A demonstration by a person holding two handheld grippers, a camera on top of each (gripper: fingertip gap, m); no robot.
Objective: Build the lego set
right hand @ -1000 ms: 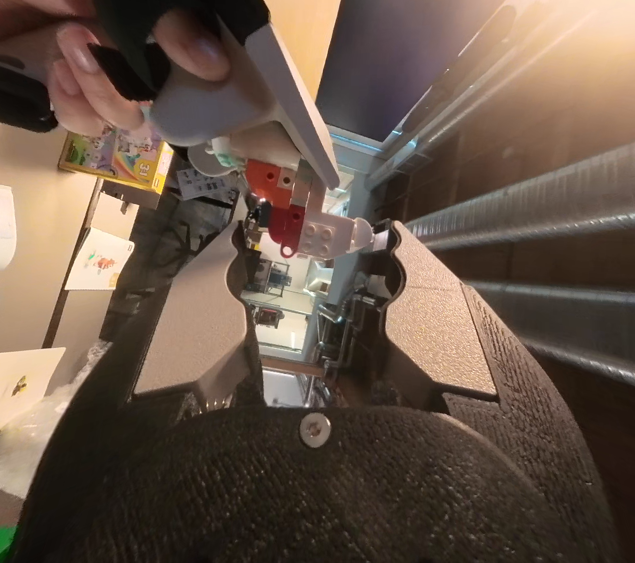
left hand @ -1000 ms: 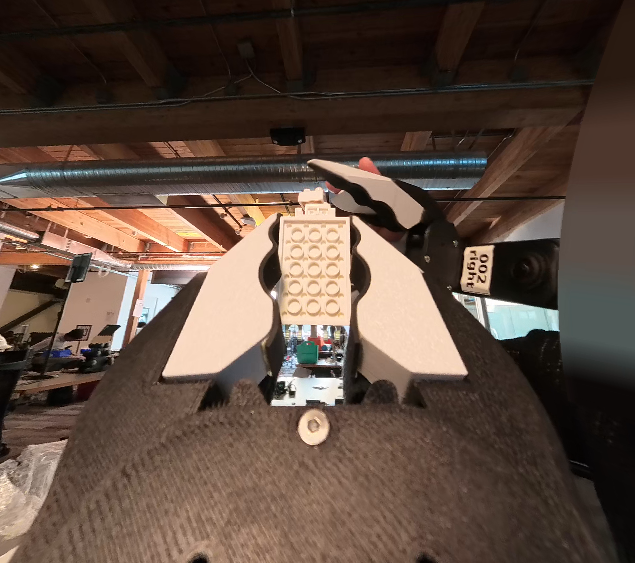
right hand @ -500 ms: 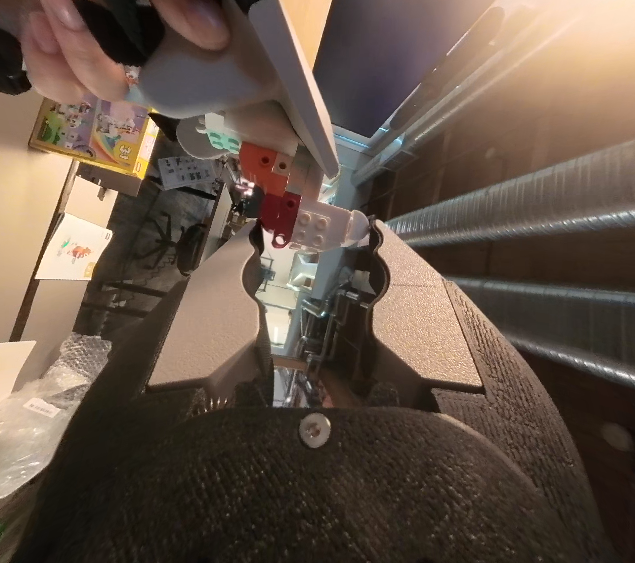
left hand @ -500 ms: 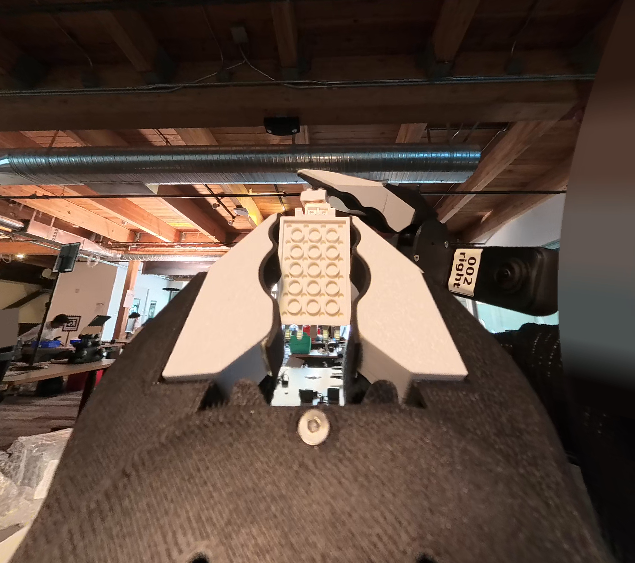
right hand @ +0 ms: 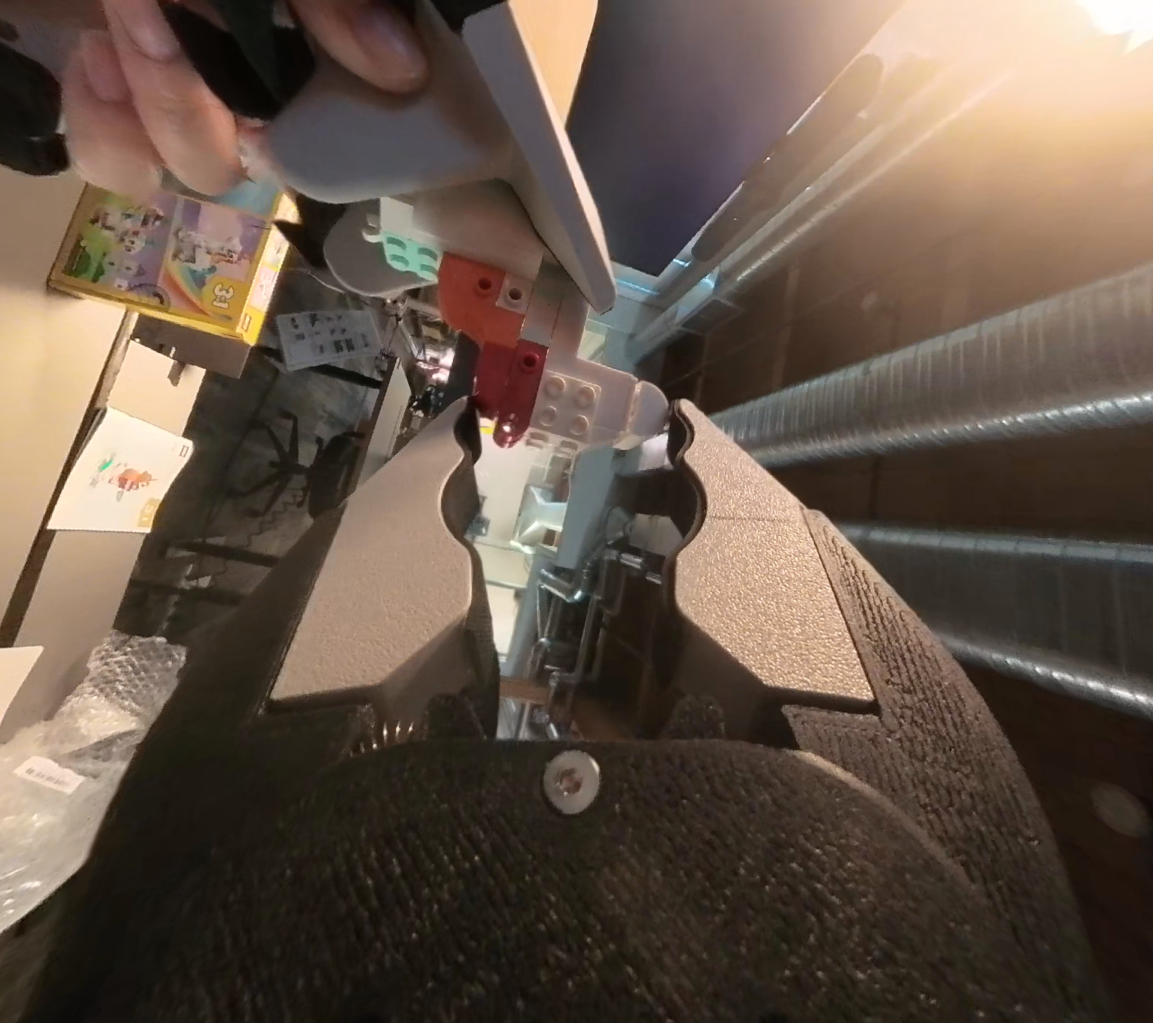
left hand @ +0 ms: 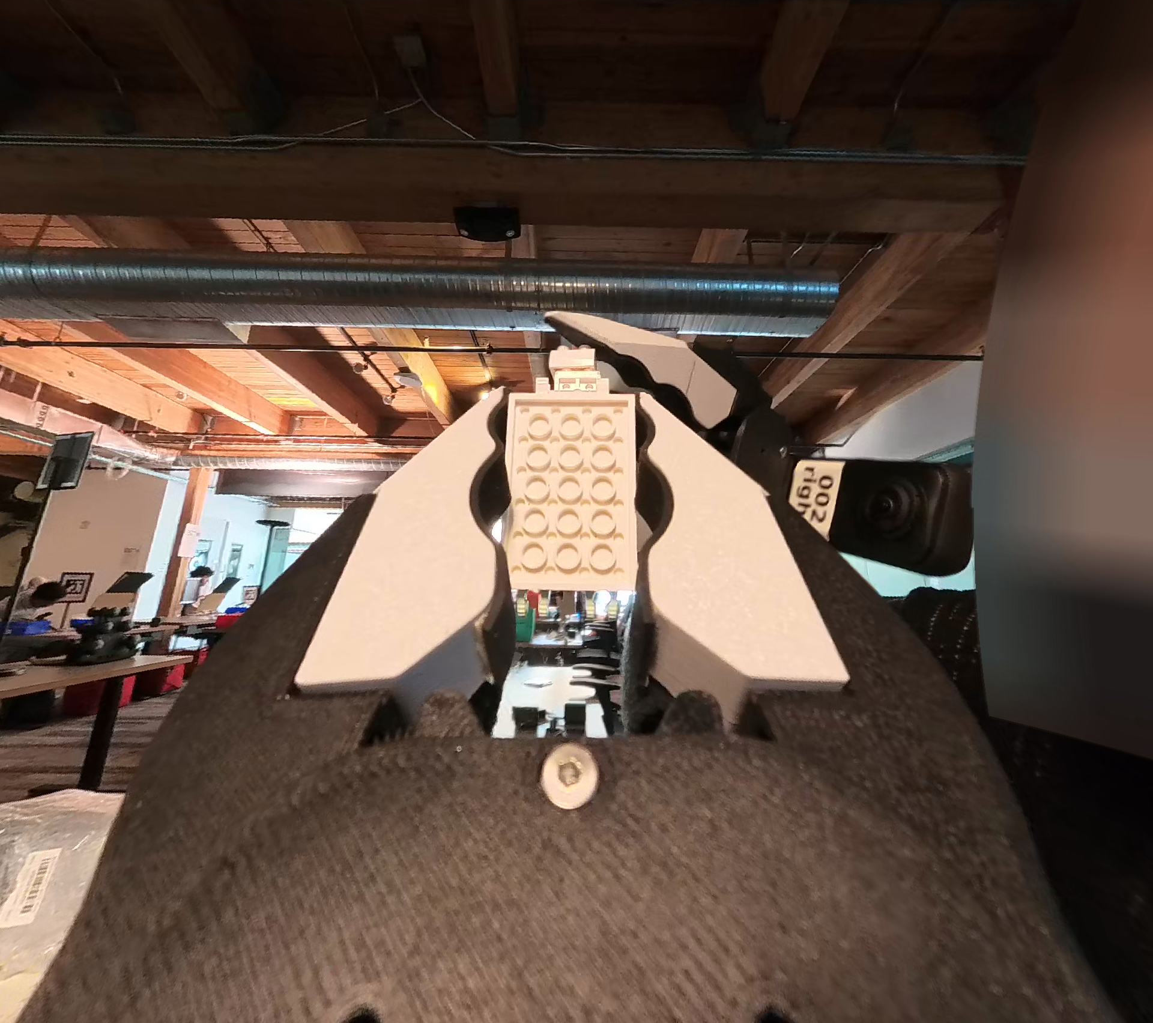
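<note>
In the left wrist view my left gripper (left hand: 571, 419) is shut on a white lego plate (left hand: 571, 494), held edge to edge with its underside facing the camera. Small white pieces (left hand: 577, 372) stick out past its far end. My right gripper (right hand: 571, 416) closes around that far end. Its fingertips (right hand: 458, 431) touch a dark red piece (right hand: 508, 378) on one side and a white studded brick (right hand: 571, 403) with a rounded cap on the other. Orange (right hand: 477, 300) and mint (right hand: 408, 256) pieces sit farther up the assembly. The right gripper also shows in the left wrist view (left hand: 649, 363).
Both grippers are raised towards a wooden ceiling with a metal duct (left hand: 374, 288). A person's hand (right hand: 187, 75) holds the left gripper. A yellow lego box (right hand: 168, 256), an instruction sheet (right hand: 118, 475) and bubble wrap (right hand: 68, 743) lie on the table at the left.
My right gripper's jaws narrowed around the end of the assembly, then kept that width. Both grippers tilted and shifted slightly together. The left grip on the plate is unchanged.
</note>
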